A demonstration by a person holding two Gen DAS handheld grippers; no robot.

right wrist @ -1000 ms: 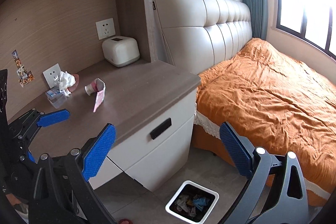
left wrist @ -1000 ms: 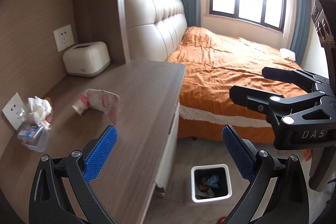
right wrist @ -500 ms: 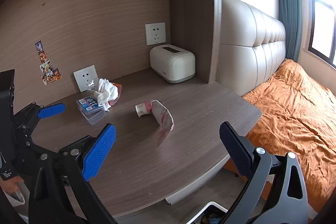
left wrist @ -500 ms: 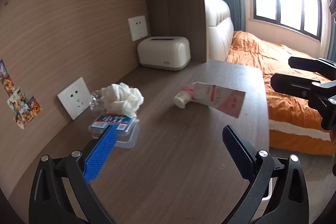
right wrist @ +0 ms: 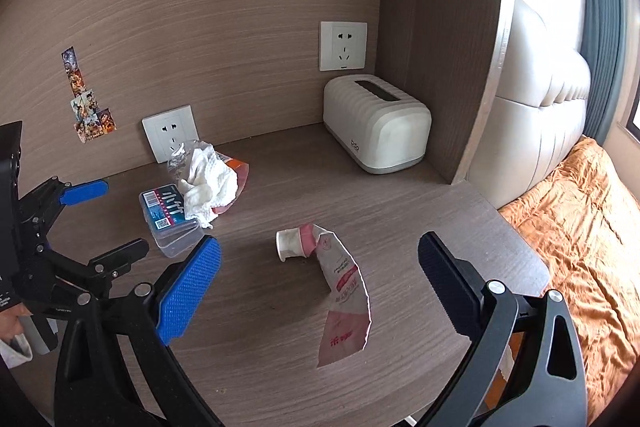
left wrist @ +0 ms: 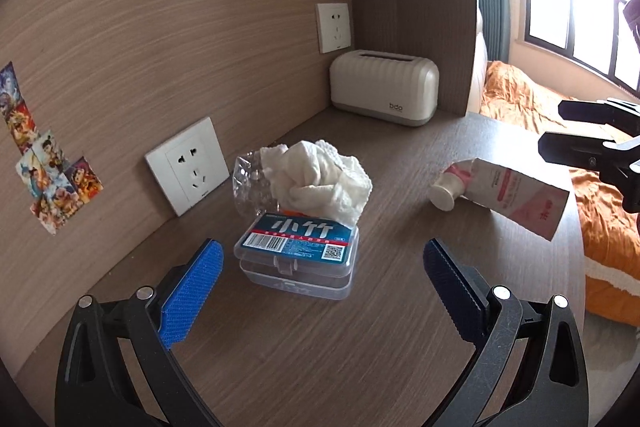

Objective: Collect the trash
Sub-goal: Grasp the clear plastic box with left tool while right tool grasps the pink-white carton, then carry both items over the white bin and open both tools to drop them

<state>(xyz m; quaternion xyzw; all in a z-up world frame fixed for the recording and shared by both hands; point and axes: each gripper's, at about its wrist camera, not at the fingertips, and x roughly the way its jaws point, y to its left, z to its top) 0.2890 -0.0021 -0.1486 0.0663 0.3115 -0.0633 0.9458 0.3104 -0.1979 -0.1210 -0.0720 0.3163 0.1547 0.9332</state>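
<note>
Now that we've swung away from the bed and bin, both tools are over the desk (right wrist: 280,195). Our left gripper (left wrist: 320,267), jaws wide apart, frames the clear plastic box (left wrist: 298,259) with the crumpled tissue (left wrist: 320,183) leaning on it. Our right gripper (right wrist: 316,275), also gaping, hovers above the squeezed tube (right wrist: 336,279). First pickups look imminent.

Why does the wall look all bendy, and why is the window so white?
Both wrist views use fisheye lenses, so the straight wood wall curves and dark corners ring each picture. In the left wrist view daylight blows out the window, so its panes glare white. In the right wrist view the squeezed tube casts only a soft shadow on the desk.
</note>
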